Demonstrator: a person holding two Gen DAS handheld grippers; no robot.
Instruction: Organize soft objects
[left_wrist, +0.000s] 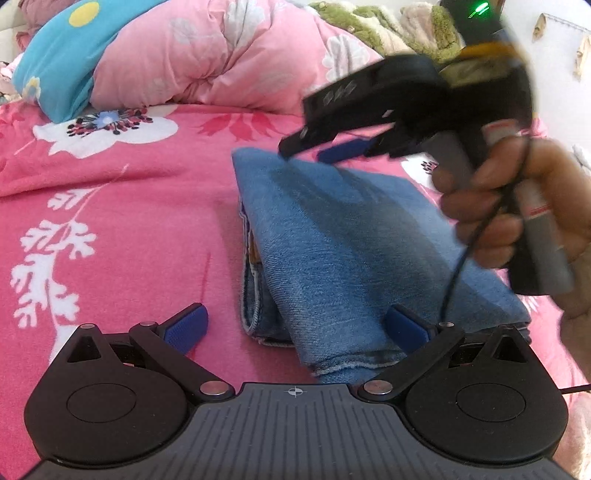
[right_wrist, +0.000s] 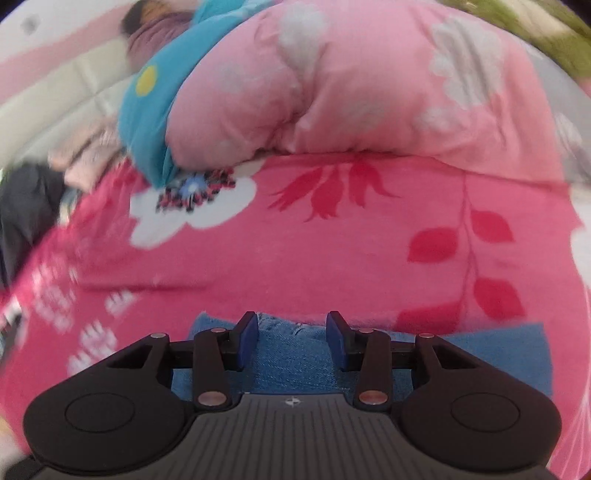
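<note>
Folded blue jeans (left_wrist: 332, 236) lie on the pink flowered bedsheet (left_wrist: 129, 229). My left gripper (left_wrist: 295, 325) is open wide at their near end. Its right finger (left_wrist: 404, 326) rests against the denim and its left finger (left_wrist: 186, 326) is over bare sheet. A hand (left_wrist: 491, 214) holds my right gripper (left_wrist: 325, 147), blurred, just above the far end of the jeans. In the right wrist view my right gripper (right_wrist: 292, 338) has its pads partly apart with nothing pinched. The jeans (right_wrist: 291, 354) show beneath them.
A bunched pink quilt (left_wrist: 221, 62) and a blue pillow with a yellow dot (left_wrist: 62, 55) lie at the far side of the bed. A green fuzzy blanket (left_wrist: 354, 18) sits behind them. A dark garment (right_wrist: 26, 206) lies at the left edge.
</note>
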